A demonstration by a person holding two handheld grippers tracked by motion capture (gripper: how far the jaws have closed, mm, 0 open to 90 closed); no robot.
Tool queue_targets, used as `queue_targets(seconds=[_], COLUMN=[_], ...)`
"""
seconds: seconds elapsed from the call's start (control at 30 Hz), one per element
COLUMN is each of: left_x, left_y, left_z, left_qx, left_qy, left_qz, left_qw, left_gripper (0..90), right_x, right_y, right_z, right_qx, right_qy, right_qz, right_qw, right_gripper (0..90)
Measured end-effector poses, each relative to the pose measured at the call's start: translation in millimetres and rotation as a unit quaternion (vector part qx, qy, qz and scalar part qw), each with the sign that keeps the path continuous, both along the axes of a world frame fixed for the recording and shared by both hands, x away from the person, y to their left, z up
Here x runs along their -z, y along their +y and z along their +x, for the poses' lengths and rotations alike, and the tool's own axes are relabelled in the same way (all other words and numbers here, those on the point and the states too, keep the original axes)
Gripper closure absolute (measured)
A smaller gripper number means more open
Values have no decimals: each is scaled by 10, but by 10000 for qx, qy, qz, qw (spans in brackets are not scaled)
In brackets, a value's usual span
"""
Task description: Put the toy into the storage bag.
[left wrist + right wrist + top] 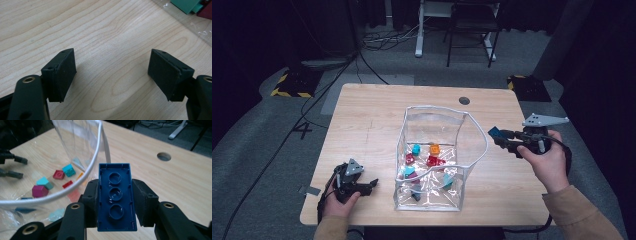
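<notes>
My right gripper (113, 202) is shut on a dark blue brick (116, 196), held with its hollow underside toward the camera. In the high view the right gripper (504, 139) holds the blue brick (498, 133) in the air just right of the clear plastic bag's (472, 150) white rim. Inside the bag lie several small bricks: red (434, 161), orange (435, 148) and teal (416, 148). My left gripper (367, 186) rests on the table left of the bag, jaws open and empty. In its own view the left gripper (112, 73) stands over bare wood.
The wooden table (362, 120) has a round cable hole (464, 100) at the back right. Beyond it stand a chair and a desk leg on grey carpet with cables. A small grey tag (313, 190) lies near the front left edge.
</notes>
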State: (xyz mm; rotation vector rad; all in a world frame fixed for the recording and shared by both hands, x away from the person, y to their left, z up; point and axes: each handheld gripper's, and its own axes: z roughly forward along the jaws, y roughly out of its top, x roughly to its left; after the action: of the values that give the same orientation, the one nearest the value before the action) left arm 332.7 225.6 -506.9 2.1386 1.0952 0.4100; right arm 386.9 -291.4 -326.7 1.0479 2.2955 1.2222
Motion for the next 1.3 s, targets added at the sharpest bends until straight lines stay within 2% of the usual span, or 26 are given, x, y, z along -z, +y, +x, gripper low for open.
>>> queue_targets(seconds=[0.23,0.47,0.97,1.3], left_x=[0,0,1,2], left_y=[0,-20,-32,-37], left_z=[0,16,11,10], left_qx=[0,-43,-95,-115], left_qy=[0,-16,-30,-14], left_qz=[0,18,30,16], left_qw=[10000,10000,9999,9999], left_gripper=[229,225,225,223], right_x=[-203,-316,-452,-452], right_y=[-6,97,728,1154], right_z=[-1,26,197,319], right_qx=[-23,-135,-710,-1086], right_qy=[-136,-212,-275,-187], right_qz=[137,230,-121,-155], right_qw=[9998,9994,9970,9938], right_gripper=[595,595,595,595])
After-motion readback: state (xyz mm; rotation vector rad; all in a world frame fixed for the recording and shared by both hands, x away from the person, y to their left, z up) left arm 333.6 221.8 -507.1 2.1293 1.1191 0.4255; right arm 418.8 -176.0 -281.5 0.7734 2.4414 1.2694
